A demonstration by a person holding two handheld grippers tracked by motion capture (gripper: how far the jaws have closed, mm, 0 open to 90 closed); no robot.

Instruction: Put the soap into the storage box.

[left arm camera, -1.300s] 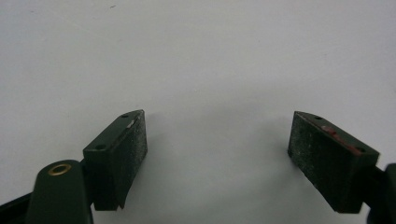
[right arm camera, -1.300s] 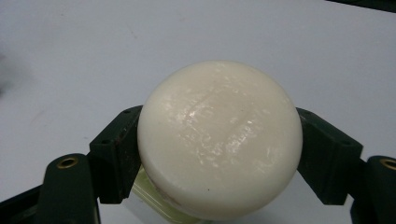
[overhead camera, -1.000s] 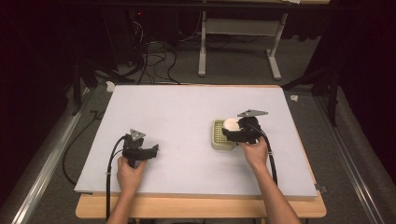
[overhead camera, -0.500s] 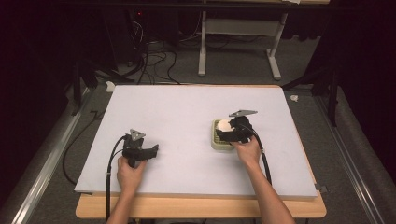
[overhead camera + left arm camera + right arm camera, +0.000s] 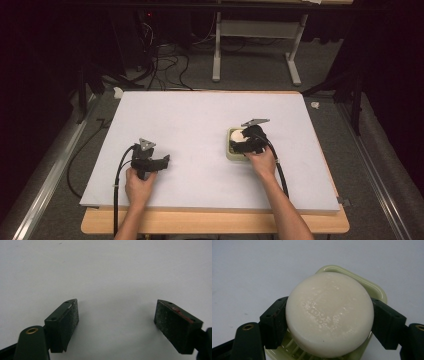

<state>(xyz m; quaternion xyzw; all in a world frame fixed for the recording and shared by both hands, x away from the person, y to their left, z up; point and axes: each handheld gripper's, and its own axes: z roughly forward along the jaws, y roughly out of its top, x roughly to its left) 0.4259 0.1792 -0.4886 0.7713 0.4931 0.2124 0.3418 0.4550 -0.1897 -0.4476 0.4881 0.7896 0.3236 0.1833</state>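
The right hand-held gripper (image 5: 329, 322) pinches a round, off-white bar of soap (image 5: 329, 313), one black pad on each side of its rim. The bar sits at a tilt over a pale green, square plastic soap dish (image 5: 352, 282) with a slatted floor; whether it touches the slats I cannot tell. Holding it by the rim leaves its underside free, which suits either setting it into the dish or lifting it out.

In the high view the soap dish (image 5: 232, 154) stands on the white surface (image 5: 200, 120) right of the middle, nearer the right edge than the left. The right hand-held gripper (image 5: 244, 142) is directly over it, with the person's hand coming in from the near edge.

The left hand-held gripper (image 5: 162, 162) rests near the front-left part of the surface, well apart from the dish. Its jaws are spread with nothing but bare white surface (image 5: 105, 272) between them, probably parked to keep out of the way.
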